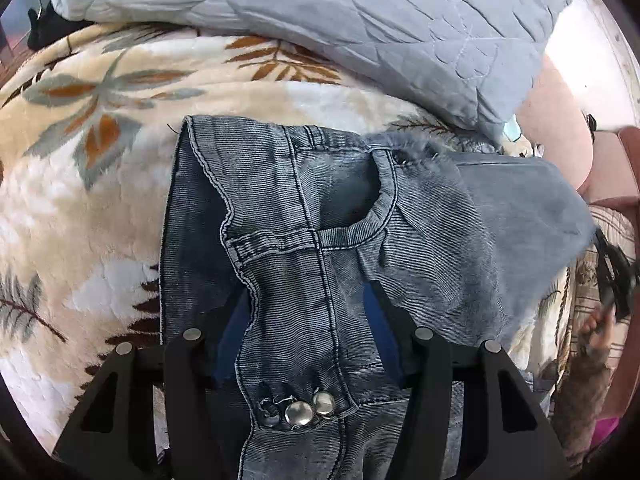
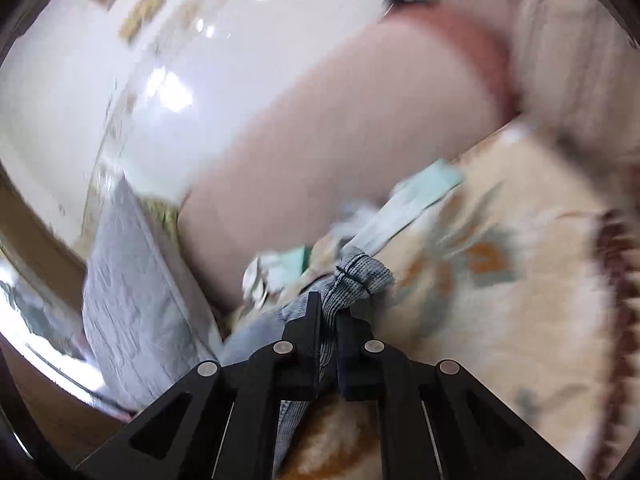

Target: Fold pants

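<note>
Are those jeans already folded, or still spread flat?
Partly folded: the jeans lie with a leg doubled across the waist end, and the right gripper pinches a bunched hem.

One pair grey-blue denim jeans, lying at middle of blanket. Two metal snap buttons at jeans waistband, side by side, touching. One belt loop showing on waistband. One curved front pocket opening. One floral plush blanket carrying jeans. One grey-blue quilted pillow along blanket's far edge. Two black two-finger grippers: left gripper, right gripper.
</note>
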`<state>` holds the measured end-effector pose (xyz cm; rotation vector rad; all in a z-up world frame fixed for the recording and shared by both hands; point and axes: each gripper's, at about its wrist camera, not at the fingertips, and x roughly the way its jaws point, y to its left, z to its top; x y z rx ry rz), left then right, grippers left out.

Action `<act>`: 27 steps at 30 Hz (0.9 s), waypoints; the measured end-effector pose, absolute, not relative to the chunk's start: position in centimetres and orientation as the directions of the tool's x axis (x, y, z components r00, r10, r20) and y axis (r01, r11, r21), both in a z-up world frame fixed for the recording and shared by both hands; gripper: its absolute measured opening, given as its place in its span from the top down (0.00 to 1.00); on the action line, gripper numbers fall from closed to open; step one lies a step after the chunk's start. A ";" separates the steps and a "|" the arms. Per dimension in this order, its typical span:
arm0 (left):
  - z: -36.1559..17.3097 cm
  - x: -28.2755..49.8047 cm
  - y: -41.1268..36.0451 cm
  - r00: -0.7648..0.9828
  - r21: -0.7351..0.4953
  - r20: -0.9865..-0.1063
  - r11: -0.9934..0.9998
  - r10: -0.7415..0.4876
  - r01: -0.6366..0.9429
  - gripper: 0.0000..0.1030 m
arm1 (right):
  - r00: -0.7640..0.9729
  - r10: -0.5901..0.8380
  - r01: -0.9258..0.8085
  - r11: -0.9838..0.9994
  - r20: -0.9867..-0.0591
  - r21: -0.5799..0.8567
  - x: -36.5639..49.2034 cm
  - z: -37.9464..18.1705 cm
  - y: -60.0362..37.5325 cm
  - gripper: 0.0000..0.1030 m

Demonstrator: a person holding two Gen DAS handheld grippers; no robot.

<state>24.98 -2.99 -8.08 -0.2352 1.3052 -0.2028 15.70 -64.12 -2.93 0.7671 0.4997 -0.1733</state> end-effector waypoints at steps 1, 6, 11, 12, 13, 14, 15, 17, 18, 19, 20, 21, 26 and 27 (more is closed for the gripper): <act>-8.4 25.0 -3.2 0.247 -0.275 -0.931 0.961 -0.269 0.012 0.45 | 0.850 -0.008 0.376 0.710 -0.526 0.596 14.0 -3.1 -65.1 0.95; -10.0 24.9 -3.5 0.219 -0.203 -0.956 0.979 -0.197 -0.005 0.46 | 0.550 -0.046 0.625 0.685 -0.834 0.375 11.3 -11.8 -66.5 0.89; -6.2 23.4 -1.0 0.268 -0.210 -0.943 0.978 -0.200 -0.009 0.47 | 0.649 -0.077 0.585 0.686 -0.757 0.432 6.7 -7.9 -65.7 0.66; -5.0 23.4 -0.1 0.299 -0.220 -0.932 0.975 -0.203 -0.021 0.46 | 0.661 -0.094 0.575 0.701 -0.745 0.422 5.9 -6.6 -65.6 0.65; -4.3 23.5 0.5 0.314 -0.230 -0.926 0.973 -0.207 -0.035 0.45 | 0.676 -0.114 0.564 0.717 -0.728 0.411 5.3 -5.0 -65.6 0.62; -3.8 23.8 1.1 0.322 -0.238 -0.923 0.970 -0.209 -0.055 0.40 | 0.691 -0.123 0.551 0.727 -0.712 0.410 5.0 -3.9 -65.7 0.52; -3.5 24.5 1.7 0.319 -0.257 -0.921 0.964 -0.221 -0.074 0.37 | 0.707 -0.125 0.535 0.737 -0.696 0.412 5.1 -3.0 -65.8 0.40; -3.7 25.5 1.9 0.295 -0.285 -0.923 0.954 -0.247 -0.093 0.30 | 0.718 -0.129 0.518 0.756 -0.684 0.401 6.3 -1.7 -66.1 0.30; -4.2 26.1 1.5 0.272 -0.295 -0.927 0.950 -0.258 -0.105 0.30 | 0.713 -0.115 0.505 0.768 -0.692 0.393 7.6 -1.5 -66.0 0.30; -4.8 26.6 0.9 0.252 -0.305 -0.929 0.946 -0.270 -0.110 0.30 | 0.706 -0.097 0.491 0.781 -0.702 0.386 9.1 -1.4 -65.9 0.30; -5.6 27.6 0.1 0.214 -0.313 -0.935 0.943 -0.284 -0.113 0.30 | 0.704 -0.075 0.474 0.790 -0.707 0.389 10.1 -1.3 -65.8 0.30; -6.2 28.1 -0.5 0.189 -0.311 -0.939 0.943 -0.286 -0.116 0.30 | 0.696 -0.047 0.454 0.802 -0.716 0.388 12.0 -1.9 -65.7 0.30; -5.6 31.0 0.1 0.177 -0.339 -0.934 0.925 -0.310 -0.172 0.30 | 0.590 -0.052 0.438 0.859 -0.806 0.265 20.2 -5.6 -64.8 0.30; -5.4 31.6 0.6 0.186 -0.353 -0.929 0.916 -0.320 -0.188 0.30 | 0.576 -0.060 0.436 0.866 -0.815 0.245 21.2 -6.2 -64.9 0.30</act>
